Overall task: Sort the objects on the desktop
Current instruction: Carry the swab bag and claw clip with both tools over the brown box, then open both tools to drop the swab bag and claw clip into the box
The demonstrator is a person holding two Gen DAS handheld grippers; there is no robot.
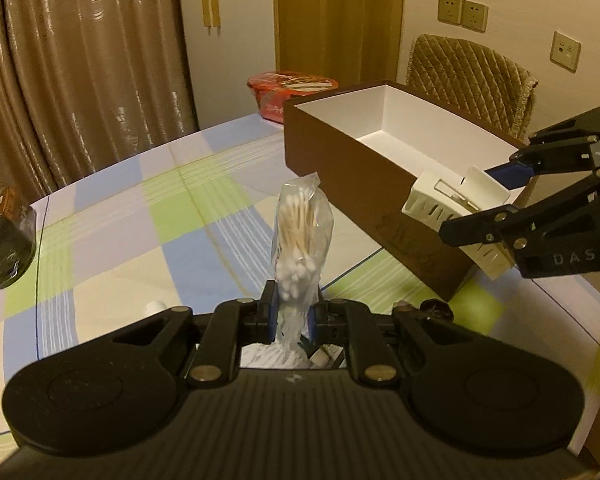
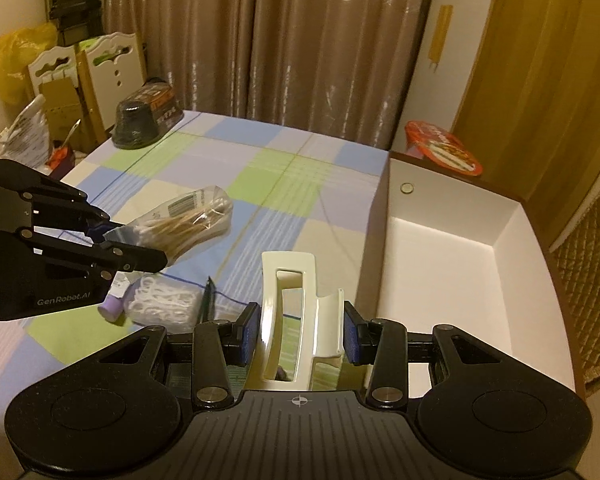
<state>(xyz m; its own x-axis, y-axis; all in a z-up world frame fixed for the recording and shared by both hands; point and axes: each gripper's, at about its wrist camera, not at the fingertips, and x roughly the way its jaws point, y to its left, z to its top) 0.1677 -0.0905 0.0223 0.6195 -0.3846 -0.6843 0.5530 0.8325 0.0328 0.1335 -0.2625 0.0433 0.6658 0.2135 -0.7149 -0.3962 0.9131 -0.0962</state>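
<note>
My left gripper [image 1: 292, 312] is shut on a clear bag of cotton swabs [image 1: 302, 232], held up above the checked tablecloth [image 1: 140, 208]. The same bag of cotton swabs [image 2: 188, 222] shows in the right wrist view, pinched in the left gripper [image 2: 112, 236]. My right gripper [image 2: 300, 334] is shut on a cream hair claw clip [image 2: 290, 312], which hangs beside the near corner of the brown box with a white inside [image 2: 452, 264]. In the left wrist view the right gripper [image 1: 496, 196] holds the claw clip [image 1: 448, 208] over the box's near end [image 1: 340, 152]. A coin [image 2: 408, 188] lies in the box.
On the cloth lie a tub of white floss picks [image 2: 162, 308] with a purple item [image 2: 112, 308] and a dark pen [image 2: 208, 296]. A dark wrapped bowl [image 2: 146, 118] stands far left, a red noodle bowl [image 1: 292, 94] behind the box. A padded chair [image 1: 472, 76] stands at the right.
</note>
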